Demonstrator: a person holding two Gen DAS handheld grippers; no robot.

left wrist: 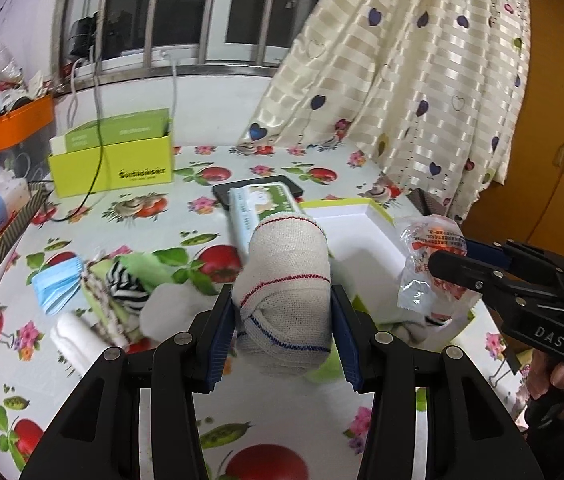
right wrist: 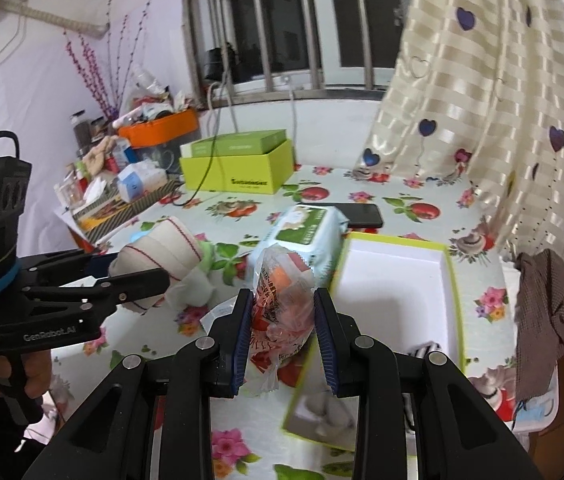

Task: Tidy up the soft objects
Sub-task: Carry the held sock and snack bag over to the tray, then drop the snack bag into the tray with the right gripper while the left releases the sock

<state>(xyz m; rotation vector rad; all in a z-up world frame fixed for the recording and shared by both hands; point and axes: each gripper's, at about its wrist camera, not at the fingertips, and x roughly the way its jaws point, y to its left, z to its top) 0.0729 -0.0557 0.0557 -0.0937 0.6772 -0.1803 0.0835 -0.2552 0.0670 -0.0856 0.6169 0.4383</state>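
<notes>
We hold the bandage roll [left wrist: 286, 288] clamped in our left gripper [left wrist: 284, 320] beside the white box [right wrist: 394, 280]; our right gripper [right wrist: 282, 328] pinches the plastic packet [right wrist: 282, 300] at that box's near-left edge.

The white interior of the open box [right wrist: 394, 280] is largely unoccupied; only striped cloth lies at its near end. Its far-left corner is crowded by a tissue pack [right wrist: 310, 232], with a dark phone [right wrist: 362, 216] just behind. Approach from the right is narrowed by the hanging curtain [right wrist: 502, 120] and a brown cloth [right wrist: 542, 312]. The tablecloth [left wrist: 282, 432] nearest the left camera is bare. Left of the box, passage is obstructed by a heap of cloths [left wrist: 121, 280] and a blue face mask [left wrist: 57, 284]. The far-left table is blocked by a yellow-green carton [left wrist: 113, 164] and clutter.
</notes>
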